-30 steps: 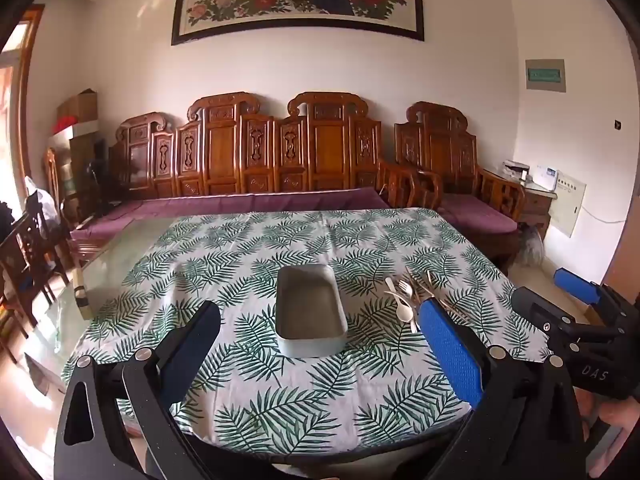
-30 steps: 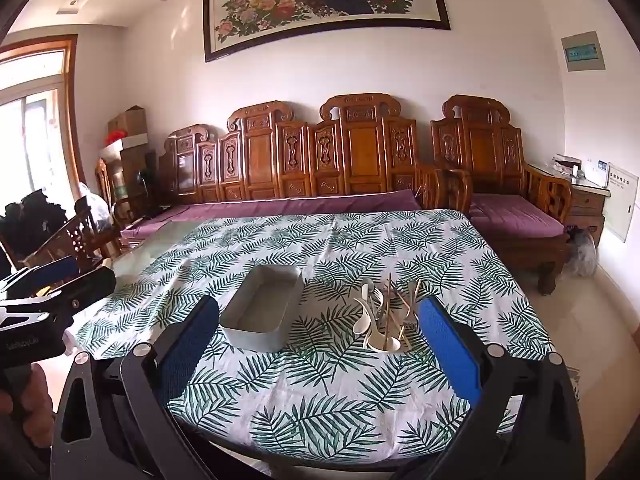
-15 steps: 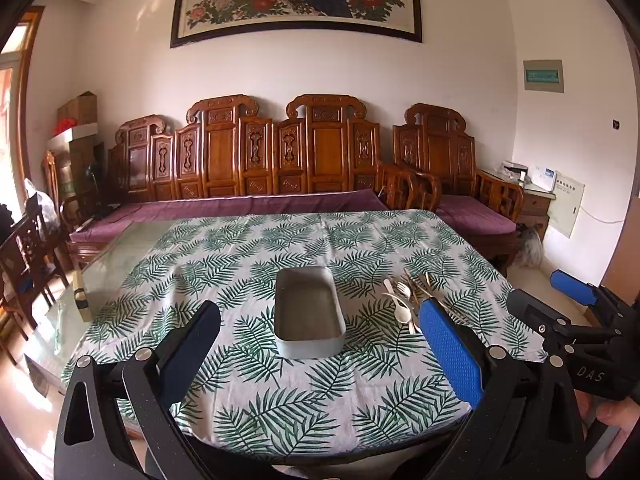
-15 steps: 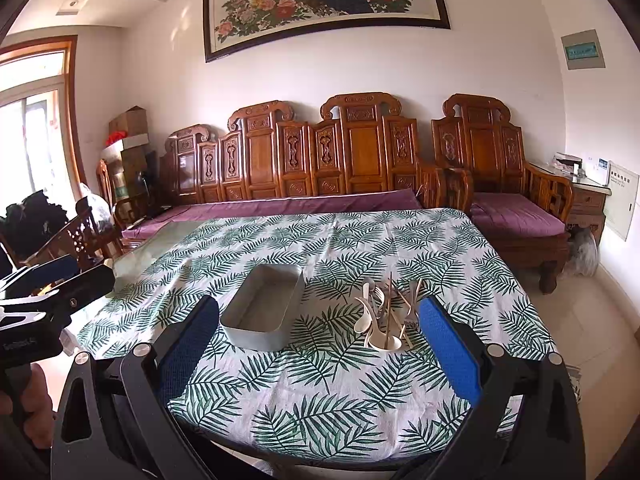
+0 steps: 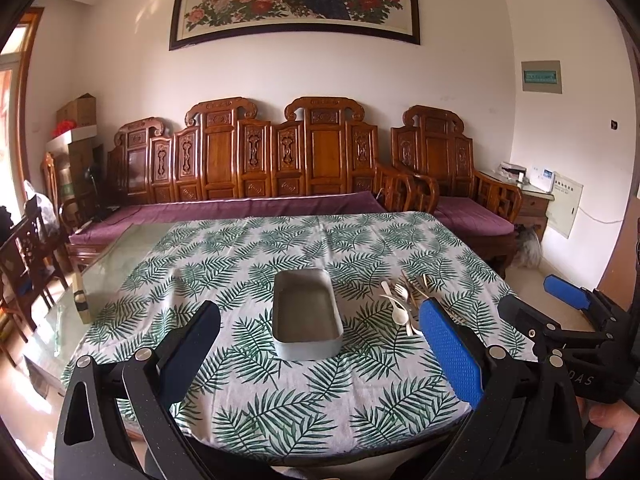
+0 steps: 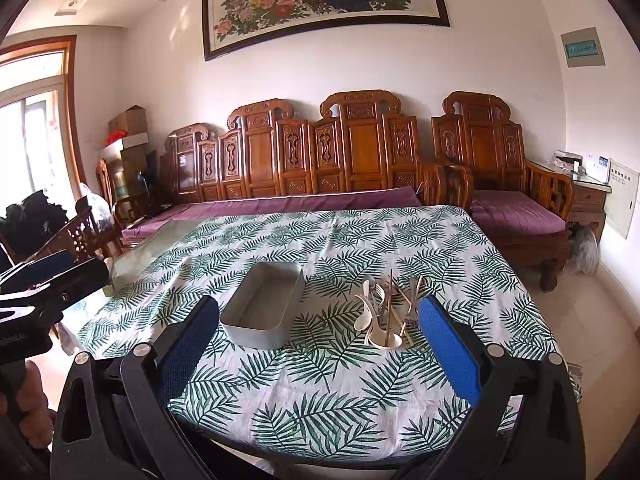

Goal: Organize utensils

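Utensils [image 6: 386, 312] right of tray [image 6: 262, 310]

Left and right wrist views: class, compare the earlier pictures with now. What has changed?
Almost nothing: both views shift only slightly. Nothing was gripped or released. The left tongs and right tongs stay open and empty; the metal tray and the utensil pile beside it lie unmoved.

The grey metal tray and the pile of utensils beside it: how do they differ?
The grey metal tray is one rectangular container, empty; the pile of utensils is many loose pieces, white spoons, forks and sticks, lying crossed. The tray is grey, the pile mostly pale. Both rest on the leaf-patterned tablecloth, untouched.
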The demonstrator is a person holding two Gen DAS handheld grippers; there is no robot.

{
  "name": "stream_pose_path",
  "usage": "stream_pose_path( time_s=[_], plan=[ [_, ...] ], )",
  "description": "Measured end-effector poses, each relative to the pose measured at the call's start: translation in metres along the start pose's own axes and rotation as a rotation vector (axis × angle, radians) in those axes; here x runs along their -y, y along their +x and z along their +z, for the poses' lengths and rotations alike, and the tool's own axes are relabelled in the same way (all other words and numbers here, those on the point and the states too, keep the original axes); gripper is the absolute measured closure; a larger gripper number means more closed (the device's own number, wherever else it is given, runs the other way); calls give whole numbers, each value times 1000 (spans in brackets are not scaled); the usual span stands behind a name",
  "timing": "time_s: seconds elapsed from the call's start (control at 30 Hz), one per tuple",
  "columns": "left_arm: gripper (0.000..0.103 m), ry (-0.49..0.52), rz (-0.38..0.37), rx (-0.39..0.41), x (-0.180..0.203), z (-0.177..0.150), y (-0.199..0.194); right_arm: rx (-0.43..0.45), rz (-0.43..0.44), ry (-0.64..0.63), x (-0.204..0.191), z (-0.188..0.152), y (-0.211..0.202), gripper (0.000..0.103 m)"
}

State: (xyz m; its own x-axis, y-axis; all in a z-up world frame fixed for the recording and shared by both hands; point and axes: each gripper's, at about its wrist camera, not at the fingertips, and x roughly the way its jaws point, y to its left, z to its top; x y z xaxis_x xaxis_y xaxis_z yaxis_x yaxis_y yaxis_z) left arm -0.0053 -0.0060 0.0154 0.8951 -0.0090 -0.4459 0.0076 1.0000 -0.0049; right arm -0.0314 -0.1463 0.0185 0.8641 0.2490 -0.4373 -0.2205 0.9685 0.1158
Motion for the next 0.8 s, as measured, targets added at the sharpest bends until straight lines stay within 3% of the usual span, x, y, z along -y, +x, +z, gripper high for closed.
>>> stream_pose_path(
  time_s=[0.8],
  plan=[
    [6, 3, 0, 10, 1, -4, 0, 4, 4, 0, 1, 0, -2, 3]
  ],
)
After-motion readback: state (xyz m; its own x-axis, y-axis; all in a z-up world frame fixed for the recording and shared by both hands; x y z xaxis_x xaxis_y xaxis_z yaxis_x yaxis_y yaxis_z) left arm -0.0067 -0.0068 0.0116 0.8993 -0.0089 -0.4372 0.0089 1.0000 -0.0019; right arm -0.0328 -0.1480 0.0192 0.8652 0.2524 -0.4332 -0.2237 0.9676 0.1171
